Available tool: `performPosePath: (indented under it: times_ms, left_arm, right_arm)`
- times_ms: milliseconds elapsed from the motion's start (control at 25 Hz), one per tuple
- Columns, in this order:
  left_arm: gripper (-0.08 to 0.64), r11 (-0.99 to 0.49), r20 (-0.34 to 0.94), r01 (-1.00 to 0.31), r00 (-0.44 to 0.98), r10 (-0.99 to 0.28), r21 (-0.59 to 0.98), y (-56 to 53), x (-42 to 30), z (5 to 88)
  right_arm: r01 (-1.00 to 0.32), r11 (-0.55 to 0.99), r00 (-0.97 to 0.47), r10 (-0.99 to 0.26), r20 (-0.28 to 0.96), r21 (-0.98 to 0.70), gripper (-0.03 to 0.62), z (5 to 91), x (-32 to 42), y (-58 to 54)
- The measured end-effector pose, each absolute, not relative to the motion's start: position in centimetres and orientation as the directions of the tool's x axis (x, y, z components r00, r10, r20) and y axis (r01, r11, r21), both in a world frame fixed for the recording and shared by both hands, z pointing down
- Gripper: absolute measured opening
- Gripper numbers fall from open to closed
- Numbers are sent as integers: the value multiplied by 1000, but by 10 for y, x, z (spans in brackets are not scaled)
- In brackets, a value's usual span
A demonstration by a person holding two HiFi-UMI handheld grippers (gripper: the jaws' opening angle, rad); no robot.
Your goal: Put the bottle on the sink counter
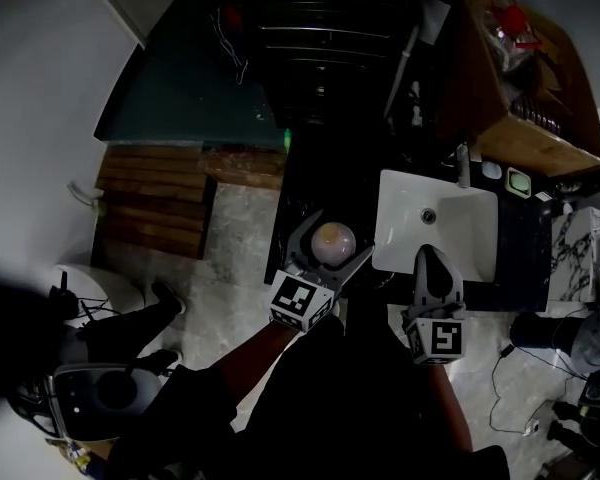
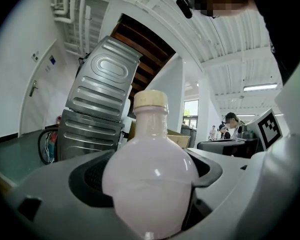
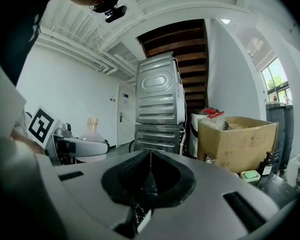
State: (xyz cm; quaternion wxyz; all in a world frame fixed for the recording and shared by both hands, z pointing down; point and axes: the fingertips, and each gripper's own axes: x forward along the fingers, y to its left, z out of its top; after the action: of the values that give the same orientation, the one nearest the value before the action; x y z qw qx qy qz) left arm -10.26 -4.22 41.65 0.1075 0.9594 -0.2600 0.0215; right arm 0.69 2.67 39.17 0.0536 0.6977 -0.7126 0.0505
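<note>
A round-bellied pale pink bottle [image 2: 150, 184] with a cream cap stands upright between the jaws of my left gripper [image 1: 328, 245], which is shut on its belly. From above the bottle [image 1: 332, 239] hangs just left of the white sink basin [image 1: 435, 218], over the dark counter edge. My right gripper [image 1: 432, 268] is shut and holds nothing, its jaws meeting in a thin line [image 3: 149, 171]; it hovers at the basin's near edge. In the right gripper view the bottle [image 3: 92, 131] and left gripper show at the left.
A stacked grey washer and dryer [image 3: 159, 109] stand ahead. An open cardboard box [image 3: 237, 139] sits right of them, with a green soap dish [image 3: 250, 176] and a dark pump bottle [image 3: 267, 167] on the dark counter [image 1: 525, 253]. A wooden slat mat [image 1: 155, 203] lies on the floor at left.
</note>
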Motion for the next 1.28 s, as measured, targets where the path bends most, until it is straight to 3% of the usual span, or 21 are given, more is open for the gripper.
performPosePath:
  times_ms: [400, 1280]
  left_arm:
    - [402, -783, 132, -589, 808, -574, 201, -87, -92, 437]
    - [402, -776, 204, -612, 788, -581, 153, -196, -4, 501]
  right_arm:
    - [-996, 92, -94, -987, 130, -18, 40, 398, 11, -24]
    - [-989, 135, -146, -958, 246, -61, 40, 443, 76, -124]
